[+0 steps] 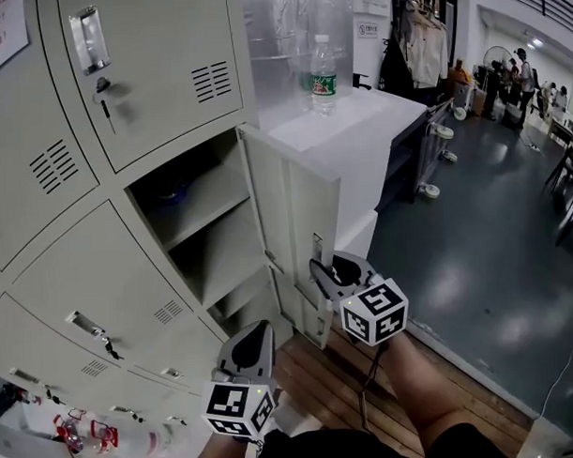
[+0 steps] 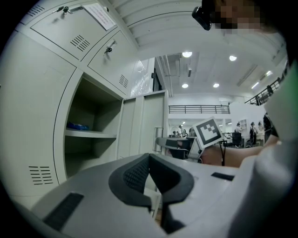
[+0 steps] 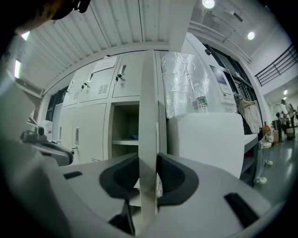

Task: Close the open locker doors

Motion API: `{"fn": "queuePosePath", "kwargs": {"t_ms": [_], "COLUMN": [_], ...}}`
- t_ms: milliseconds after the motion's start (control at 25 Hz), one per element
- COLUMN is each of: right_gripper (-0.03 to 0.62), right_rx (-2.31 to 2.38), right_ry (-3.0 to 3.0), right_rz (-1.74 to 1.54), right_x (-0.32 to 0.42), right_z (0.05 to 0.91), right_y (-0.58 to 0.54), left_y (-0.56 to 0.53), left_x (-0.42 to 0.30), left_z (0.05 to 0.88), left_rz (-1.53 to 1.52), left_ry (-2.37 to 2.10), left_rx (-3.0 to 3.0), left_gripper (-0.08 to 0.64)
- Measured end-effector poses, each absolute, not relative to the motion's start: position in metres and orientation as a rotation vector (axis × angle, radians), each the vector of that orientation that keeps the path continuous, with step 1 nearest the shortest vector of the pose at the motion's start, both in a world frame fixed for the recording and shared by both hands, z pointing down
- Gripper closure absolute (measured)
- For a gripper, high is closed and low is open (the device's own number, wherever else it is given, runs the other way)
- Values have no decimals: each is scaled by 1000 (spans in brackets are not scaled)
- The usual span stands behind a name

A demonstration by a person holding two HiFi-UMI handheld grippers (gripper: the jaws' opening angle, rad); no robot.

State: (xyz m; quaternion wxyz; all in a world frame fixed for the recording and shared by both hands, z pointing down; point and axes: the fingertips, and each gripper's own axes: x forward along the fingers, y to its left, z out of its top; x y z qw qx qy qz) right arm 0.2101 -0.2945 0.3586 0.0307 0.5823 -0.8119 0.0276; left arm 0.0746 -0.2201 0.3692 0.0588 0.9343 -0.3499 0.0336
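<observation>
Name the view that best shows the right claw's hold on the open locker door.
Right gripper view: the door's edge stands between the right claw's pads, both touching it. Head view shows that claw at the edge, contact unclear. Left gripper view shows both small, contact hidden.

My head view looks steeply down on the locker door (image 1: 294, 223) and open compartment (image 1: 197, 222). Both gripper views look level from lower down, the right one close against that door's edge, and all three share the compartment.
</observation>
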Motion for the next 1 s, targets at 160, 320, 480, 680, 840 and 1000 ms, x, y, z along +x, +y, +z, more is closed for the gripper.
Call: {"fn": "queuePosePath", "kwargs": {"t_ms": [160, 320, 480, 680, 840, 1000], "right_gripper": [477, 466, 453, 445, 441, 440], "right_rx": [1747, 1706, 1655, 1616, 1638, 1724], "right_ry": [-2532, -2554, -2584, -2627, -2632, -2602], "right_rz": [78, 61, 49, 45, 30, 8], "right_x": [191, 171, 149, 125, 110, 95], "right_z": [358, 358, 358, 358, 356, 356], "right_y": [-291, -289, -288, -290, -293, -297], "left_y": [-218, -217, -217, -218, -221, -221], "left_x": [66, 57, 45, 30, 17, 5], "left_z": [371, 372, 372, 372, 373, 374], "left_rz": [100, 98, 95, 87, 88, 87], "left_ry": [-1079, -1098, -1123, -1162, -1198, -1223], "left_rx": [2817, 2808, 2796, 2780, 2763, 2746], "left_gripper": [557, 557, 557, 557, 557, 557]}}
